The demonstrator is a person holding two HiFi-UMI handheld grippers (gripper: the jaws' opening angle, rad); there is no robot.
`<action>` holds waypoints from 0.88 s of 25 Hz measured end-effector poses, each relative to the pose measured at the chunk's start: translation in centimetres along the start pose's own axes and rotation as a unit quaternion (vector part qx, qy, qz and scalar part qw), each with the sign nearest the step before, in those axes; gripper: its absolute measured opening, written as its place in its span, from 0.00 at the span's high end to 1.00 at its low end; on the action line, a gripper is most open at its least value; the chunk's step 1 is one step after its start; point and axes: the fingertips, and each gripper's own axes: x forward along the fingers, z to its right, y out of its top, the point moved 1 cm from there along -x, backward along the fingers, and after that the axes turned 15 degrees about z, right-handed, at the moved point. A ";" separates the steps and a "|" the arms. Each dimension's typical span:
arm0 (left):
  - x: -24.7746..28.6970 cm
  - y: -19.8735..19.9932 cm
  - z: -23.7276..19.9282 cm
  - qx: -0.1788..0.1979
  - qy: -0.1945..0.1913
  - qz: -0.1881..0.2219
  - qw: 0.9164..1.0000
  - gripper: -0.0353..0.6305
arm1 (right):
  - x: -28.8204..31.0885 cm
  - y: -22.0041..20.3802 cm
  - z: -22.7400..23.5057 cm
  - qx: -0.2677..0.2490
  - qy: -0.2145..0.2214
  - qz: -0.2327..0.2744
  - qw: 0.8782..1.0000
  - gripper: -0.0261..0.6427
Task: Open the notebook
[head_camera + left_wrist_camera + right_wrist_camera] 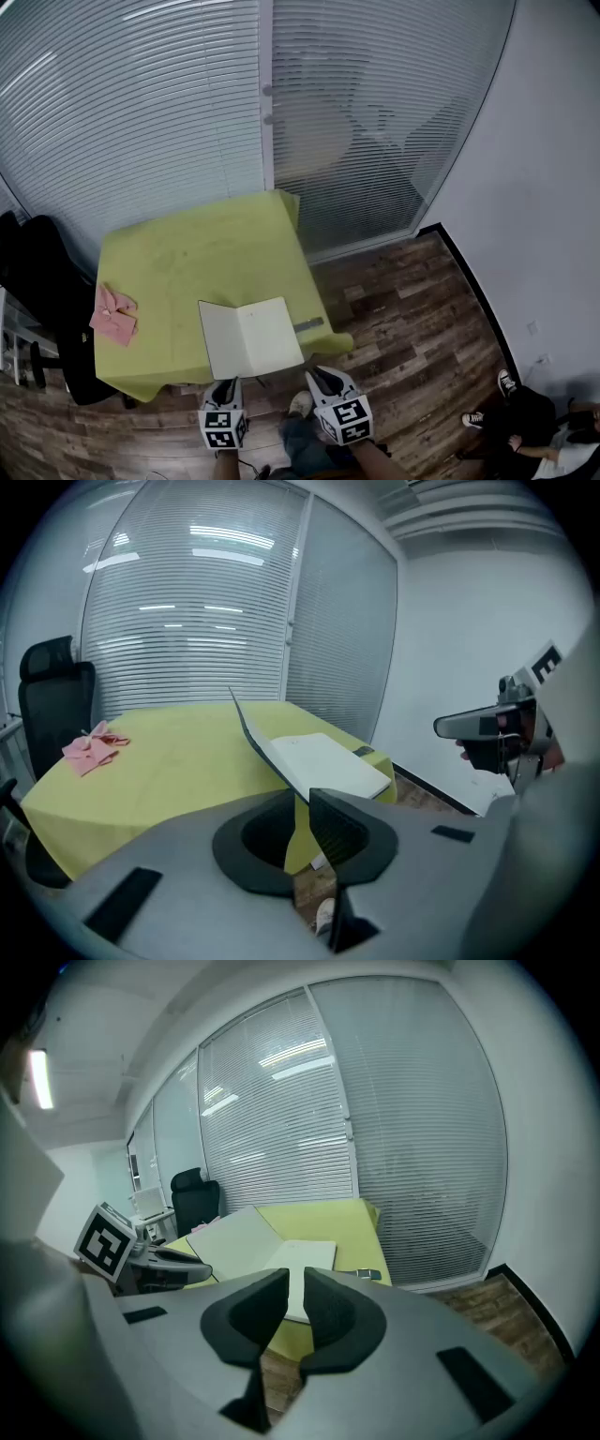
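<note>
An open notebook (253,336) with white pages lies at the near edge of the yellow-green table (197,253). In the left gripper view its grey cover (246,728) stands tilted up, edge-on, above the white page (323,761). The cover's near corner runs down into my left gripper (298,808), which is shut on it at the tips. In the right gripper view that cover (234,1241) slants up beside the left gripper (173,1274). My right gripper (295,1283) hangs just off the table edge, a narrow gap between its jaws and nothing in it. Both grippers (226,384) (317,375) show below the notebook.
A crumpled pink cloth (114,314) lies at the table's left edge. A small grey object (309,325) sits right of the notebook. A black office chair (42,281) stands left of the table. Blinds cover the glass wall behind. A person (534,427) sits at the lower right.
</note>
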 end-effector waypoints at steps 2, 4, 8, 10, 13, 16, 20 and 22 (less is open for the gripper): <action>-0.1 0.0 -0.2 -0.008 0.005 0.000 1.000 0.84 | 0.1 -0.1 0.1 -0.001 -0.001 -0.002 1.000 0.88; -0.2 -0.3 -0.6 -0.019 0.013 0.000 1.000 0.84 | 0.2 -0.2 0.1 -0.003 -0.002 -0.005 1.000 0.90; -0.2 -0.9 -1.3 -0.040 0.028 0.003 0.999 0.83 | 0.5 -0.3 0.2 -0.004 0.000 -0.002 1.000 0.90; -0.2 -1.5 -1.7 -0.060 0.039 0.003 0.997 0.82 | 0.5 -0.1 0.3 0.001 0.001 0.003 1.000 0.90; -0.4 -2.6 -2.3 -0.096 0.053 -0.001 0.994 0.79 | 0.5 -0.3 0.4 0.004 0.001 0.003 1.000 0.90; -0.2 -3.4 -2.8 -0.115 0.059 -0.003 0.992 0.76 | 0.8 -0.7 0.6 0.004 0.001 -0.004 1.000 0.91; 0.0 -4.3 -3.1 -0.133 0.070 0.000 0.989 0.75 | 1.0 -1.3 0.8 0.009 -0.001 -0.006 1.000 0.91; 0.0 -4.6 -3.2 -0.142 0.076 0.000 0.987 0.75 | 1.1 -1.5 0.9 0.010 -0.001 -0.008 1.000 0.91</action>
